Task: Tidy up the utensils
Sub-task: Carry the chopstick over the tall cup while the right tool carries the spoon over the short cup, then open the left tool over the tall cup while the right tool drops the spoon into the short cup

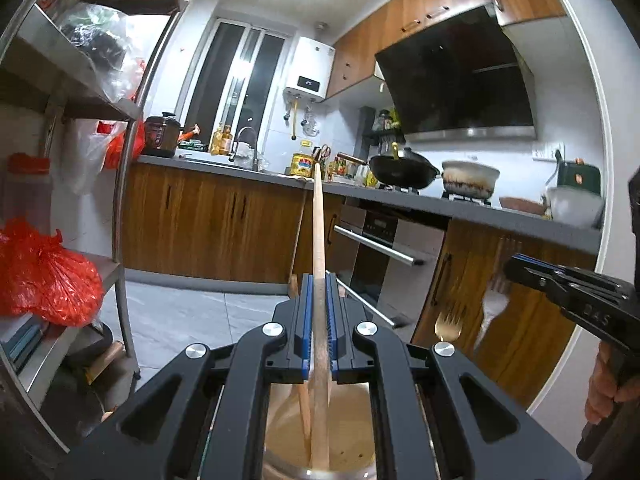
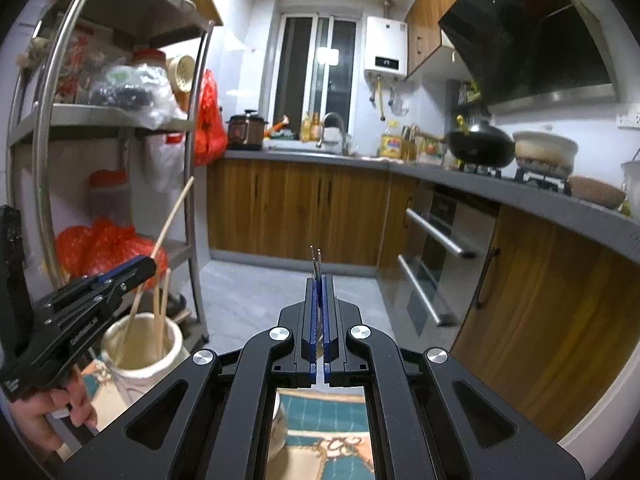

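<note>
Left wrist view: left hand-held gripper (image 1: pixel 319 320) closed on a chopstick (image 1: pixel 318 240), blue pads (image 1: pixel 306 320) pressing both sides. Stick upright, upper end clear of the pads, lower end down inside the holder (image 1: pixel 352 432) directly below. Second chopstick (image 1: pixel 302 404) leaning in the same holder. At right edge, right hand-held gripper (image 1: pixel 516 266) seen side-on, fork (image 1: pixel 446 326) hanging tines-down from it, blurred; a white utensil (image 1: pixel 494 306) beside the fork, too blurred to identify.

Right wrist view: right hand-held gripper (image 2: pixel 319 312) nearly closed on the fork (image 2: pixel 316 264), only thin tines showing above the pads. Holder (image 2: pixel 142 356) visible whole here, white, cylindrical, at lower left, with chopsticks (image 2: pixel 162 312) leaning out of its mouth. Left hand-held gripper (image 2: pixel 136 270) above the holder rim, gripping one long chopstick (image 2: pixel 172 216) tilted up toward the rack (image 2: pixel 196 184). Patterned mat (image 2: pixel 324 420) below the gripper; not seen in the left view.

Room: rack close on the holder's left, floor (image 2: pixel 256 296) open ahead, table (image 2: pixel 520 196) and cabinets well apart to the right. The two grippers near each other, not touching.
</note>
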Demonstrator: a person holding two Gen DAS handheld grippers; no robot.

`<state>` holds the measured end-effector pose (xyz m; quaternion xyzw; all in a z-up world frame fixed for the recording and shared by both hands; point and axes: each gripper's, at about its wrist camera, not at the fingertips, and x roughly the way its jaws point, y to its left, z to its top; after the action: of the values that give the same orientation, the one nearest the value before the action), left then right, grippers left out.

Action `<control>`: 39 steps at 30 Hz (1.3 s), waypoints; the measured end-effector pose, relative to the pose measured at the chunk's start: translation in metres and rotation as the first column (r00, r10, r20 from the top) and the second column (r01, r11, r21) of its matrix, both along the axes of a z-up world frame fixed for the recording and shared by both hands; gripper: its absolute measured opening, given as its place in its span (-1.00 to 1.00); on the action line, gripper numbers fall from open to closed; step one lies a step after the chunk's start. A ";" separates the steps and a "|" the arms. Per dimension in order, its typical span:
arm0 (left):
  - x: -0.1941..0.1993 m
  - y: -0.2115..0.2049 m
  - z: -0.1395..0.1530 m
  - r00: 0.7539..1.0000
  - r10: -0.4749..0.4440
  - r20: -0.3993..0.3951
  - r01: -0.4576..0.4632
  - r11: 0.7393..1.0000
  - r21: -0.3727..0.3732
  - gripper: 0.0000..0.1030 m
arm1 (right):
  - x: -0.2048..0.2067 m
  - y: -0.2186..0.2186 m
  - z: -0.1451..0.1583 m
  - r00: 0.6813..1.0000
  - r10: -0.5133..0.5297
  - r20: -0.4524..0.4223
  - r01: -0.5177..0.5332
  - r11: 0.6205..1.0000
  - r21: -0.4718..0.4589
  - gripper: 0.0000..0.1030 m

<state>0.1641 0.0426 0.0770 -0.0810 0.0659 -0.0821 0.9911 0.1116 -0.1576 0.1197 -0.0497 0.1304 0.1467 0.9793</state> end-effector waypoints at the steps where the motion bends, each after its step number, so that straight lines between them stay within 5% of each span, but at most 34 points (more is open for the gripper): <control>1: -0.001 0.001 -0.002 1.000 0.000 -0.003 0.000 1.000 0.003 -0.88 | 0.002 0.001 -0.003 1.000 0.005 -0.011 -0.005 1.000 0.000 -0.94; 18: -0.007 0.007 -0.021 0.983 0.046 -0.178 -0.027 0.994 0.109 -0.88 | 0.022 0.012 -0.041 0.991 0.014 -0.134 -0.016 1.000 -0.017 -0.94; 28: -0.010 0.008 -0.016 0.980 0.056 -0.193 -0.028 0.990 0.141 -0.88 | 0.026 0.012 -0.045 0.989 -0.002 -0.147 -0.001 1.000 -0.014 -0.93; 33: -0.013 0.008 -0.012 0.980 0.054 -0.193 -0.027 0.990 0.139 -0.86 | 0.029 0.011 -0.047 0.987 0.007 -0.158 -0.009 1.000 -0.011 -0.72; 39: -0.017 0.006 -0.011 0.978 0.050 -0.205 -0.018 0.988 0.156 -0.76 | 0.027 0.005 -0.048 0.988 0.011 -0.155 -0.009 1.000 0.013 -0.23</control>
<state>0.1471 0.0488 0.0665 -0.0136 0.1739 -0.0508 0.9834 0.1386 -0.1530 0.0720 -0.0325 0.2052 0.1558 0.9657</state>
